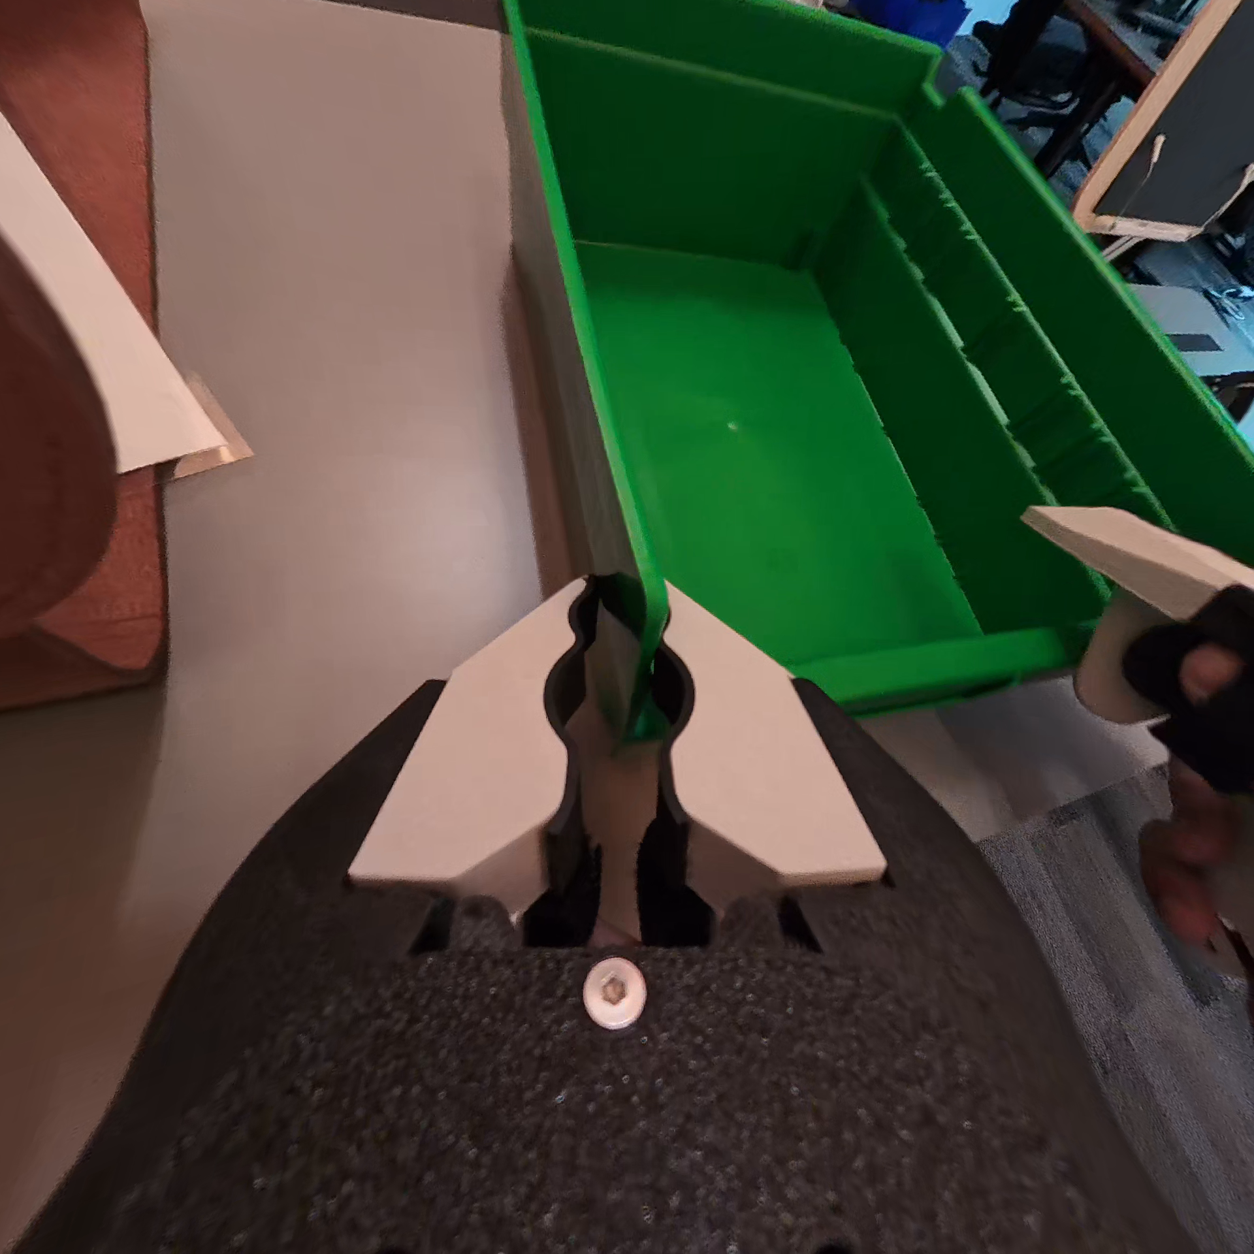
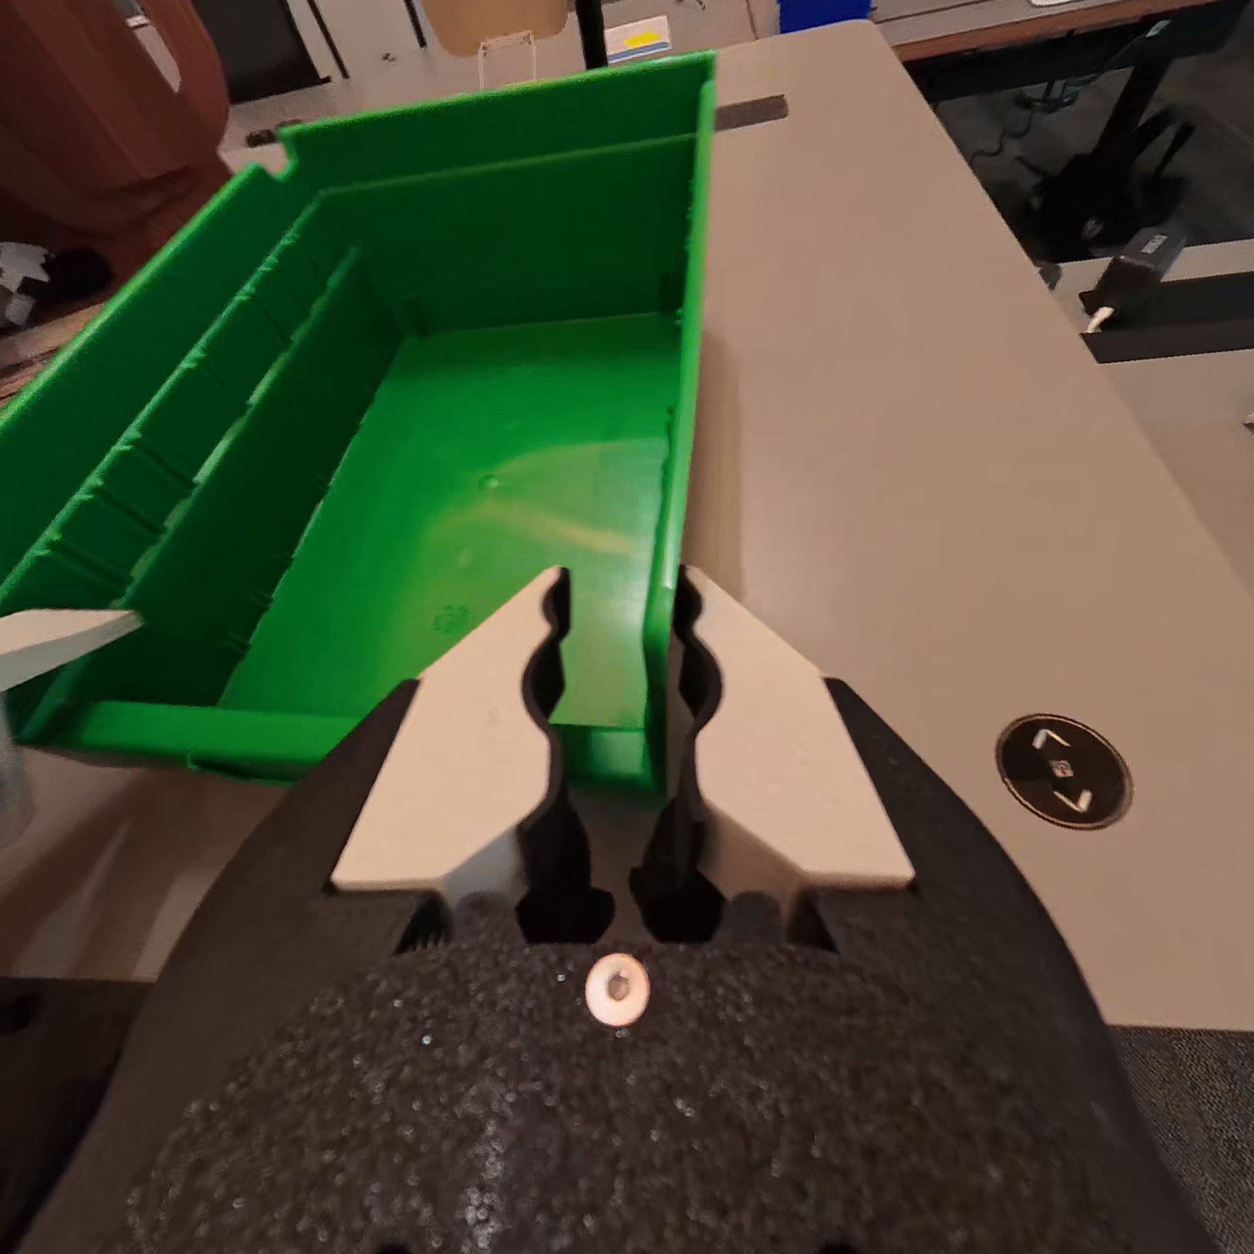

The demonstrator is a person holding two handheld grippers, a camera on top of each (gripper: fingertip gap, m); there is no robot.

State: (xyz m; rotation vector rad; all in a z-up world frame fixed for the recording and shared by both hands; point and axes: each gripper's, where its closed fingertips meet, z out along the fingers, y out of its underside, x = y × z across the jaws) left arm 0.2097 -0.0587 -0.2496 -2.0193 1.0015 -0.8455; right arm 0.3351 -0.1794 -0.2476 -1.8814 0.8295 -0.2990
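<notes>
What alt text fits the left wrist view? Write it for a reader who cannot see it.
The left gripper is shut on the near left wall of an empty green bin standing on a pale grey table. At the right edge the right gripper, held in a gloved hand, reaches the bin's opposite wall.

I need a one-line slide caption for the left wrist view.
Left tongs shut on green bin wall, over grey table.
</notes>
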